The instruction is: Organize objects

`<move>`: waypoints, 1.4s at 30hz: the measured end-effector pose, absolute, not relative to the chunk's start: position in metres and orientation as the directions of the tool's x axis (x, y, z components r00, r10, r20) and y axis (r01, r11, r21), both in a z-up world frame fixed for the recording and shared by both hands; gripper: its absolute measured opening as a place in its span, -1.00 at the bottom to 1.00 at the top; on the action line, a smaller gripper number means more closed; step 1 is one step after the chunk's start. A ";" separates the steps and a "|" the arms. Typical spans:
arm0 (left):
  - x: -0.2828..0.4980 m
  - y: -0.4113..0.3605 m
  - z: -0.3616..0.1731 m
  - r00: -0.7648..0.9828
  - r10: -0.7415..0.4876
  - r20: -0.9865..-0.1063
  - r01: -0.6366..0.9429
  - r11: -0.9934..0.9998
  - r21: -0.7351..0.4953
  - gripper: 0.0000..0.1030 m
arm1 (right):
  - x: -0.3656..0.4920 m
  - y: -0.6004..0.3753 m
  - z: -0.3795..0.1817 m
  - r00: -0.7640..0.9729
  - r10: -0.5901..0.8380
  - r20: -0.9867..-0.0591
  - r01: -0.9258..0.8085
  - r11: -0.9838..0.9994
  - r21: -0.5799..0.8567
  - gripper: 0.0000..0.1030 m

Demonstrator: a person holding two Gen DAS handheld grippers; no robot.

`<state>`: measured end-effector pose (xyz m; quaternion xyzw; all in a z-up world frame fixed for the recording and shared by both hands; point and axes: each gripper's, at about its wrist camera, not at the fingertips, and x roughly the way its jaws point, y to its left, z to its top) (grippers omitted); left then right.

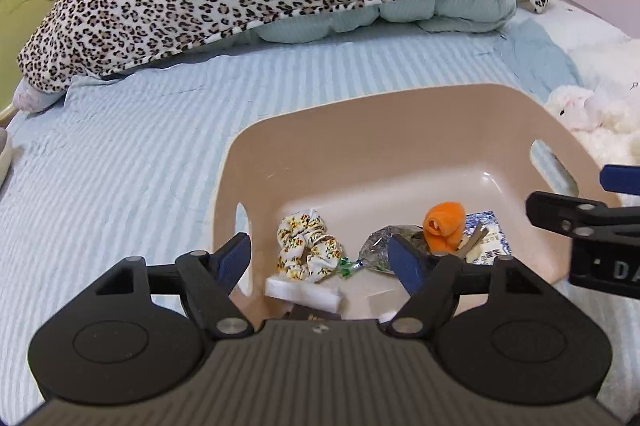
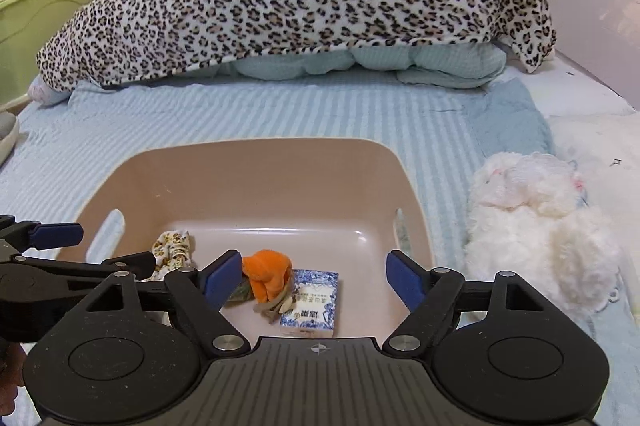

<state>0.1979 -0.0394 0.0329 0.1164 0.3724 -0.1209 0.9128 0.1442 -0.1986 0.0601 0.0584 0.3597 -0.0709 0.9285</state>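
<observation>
On the striped blue bedspread [image 2: 280, 113], a beige basin [image 2: 256, 165] is holding a scrunchie [image 1: 308, 246], orange toy [image 2: 266, 276] and box [image 2: 310, 304]. Left gripper [image 1: 320, 260] and right gripper [image 2: 314, 276] are hovering wide, partly hiding a foil packet [image 1: 378, 250].

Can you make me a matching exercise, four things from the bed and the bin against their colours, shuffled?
Things:
1. scrunchie
2. small box
3. plush toy
4. blanket

Colours:
A. blue and white
B. leopard print
C. white with yellow flowers
D. fluffy white

Pairs: 1-C, 2-A, 3-D, 4-B
</observation>
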 end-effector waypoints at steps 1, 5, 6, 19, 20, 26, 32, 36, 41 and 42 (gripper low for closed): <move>0.195 -0.038 0.036 0.695 -0.133 -0.706 0.304 0.945 0.122 0.48 | 0.140 -0.199 0.063 0.734 -0.087 -0.674 0.174 0.983 0.062 0.60; 0.181 -0.032 0.048 0.701 -0.131 -0.701 0.296 0.948 0.118 0.48 | 0.122 -0.197 0.075 0.747 -0.089 -0.659 0.176 0.982 0.067 0.66; 0.177 -0.030 0.051 0.700 -0.135 -0.701 0.296 0.948 0.113 0.48 | 0.116 -0.196 0.077 0.750 -0.089 -0.656 0.175 0.982 0.066 0.66; 0.119 -0.005 0.076 0.703 -0.167 -0.691 0.289 0.955 0.063 0.48 | 0.053 -0.188 0.088 0.760 -0.049 -0.648 0.162 0.980 0.116 0.69; 0.114 -0.004 0.076 0.700 -0.169 -0.694 0.289 0.956 0.058 0.48 | 0.049 -0.187 0.088 0.760 -0.047 -0.648 0.162 0.980 0.118 0.69; 0.092 0.006 0.078 0.698 -0.167 -0.696 0.274 0.961 0.044 0.48 | 0.024 -0.180 0.086 0.759 -0.052 -0.649 0.160 0.981 0.109 0.69; 0.066 0.013 0.080 0.710 -0.171 -0.683 0.281 0.958 0.052 0.48 | 0.001 -0.174 0.083 0.752 -0.051 -0.657 0.162 0.981 0.110 0.69; 0.045 0.019 0.080 0.722 -0.166 -0.672 0.288 0.955 0.074 0.48 | -0.015 -0.168 0.082 0.747 -0.053 -0.662 0.156 0.983 0.097 0.70; 0.022 0.029 0.085 0.717 -0.199 -0.668 0.299 0.954 0.037 0.48 | -0.035 -0.160 0.083 0.750 -0.043 -0.660 0.137 0.986 0.092 0.74; 0.017 0.030 0.087 0.717 -0.206 -0.666 0.303 0.952 0.032 0.48 | -0.038 -0.158 0.083 0.750 -0.043 -0.660 0.133 0.987 0.087 0.74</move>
